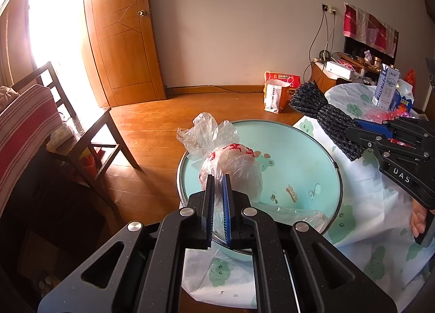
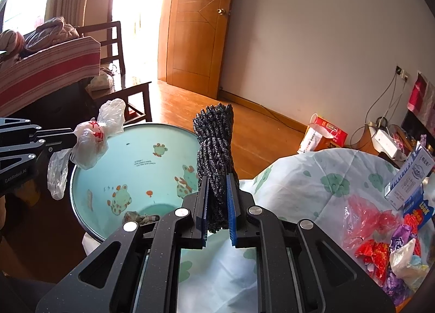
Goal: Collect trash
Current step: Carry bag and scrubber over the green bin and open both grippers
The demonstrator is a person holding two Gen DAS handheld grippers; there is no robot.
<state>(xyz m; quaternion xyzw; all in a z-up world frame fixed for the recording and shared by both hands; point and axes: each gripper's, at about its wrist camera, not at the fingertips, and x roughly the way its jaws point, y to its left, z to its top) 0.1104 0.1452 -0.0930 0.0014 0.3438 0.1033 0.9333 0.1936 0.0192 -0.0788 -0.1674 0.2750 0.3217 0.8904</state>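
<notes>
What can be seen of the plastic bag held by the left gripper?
The plastic bag is thin, clear and crinkled, with red print, bunched into a rounded bundle with loose ends flaring upward. The left gripper is shut on it, holding it in the air above the mint basin with cartoon animal prints, near its rim. The right wrist view shows another loose end hanging down below the gripper. What it contains cannot be told.

The left gripper (image 1: 218, 190) has its jaws pinched on a plastic bag (image 1: 231, 169), held above the basin (image 1: 299, 150) — near its left rim in the right wrist view. The right gripper (image 2: 217, 193) clamps a dark knit bundle (image 2: 214, 144) just beside the basin's right rim, pointing up and away. Bare fingers (image 1: 420, 222) show under its handle.
</notes>
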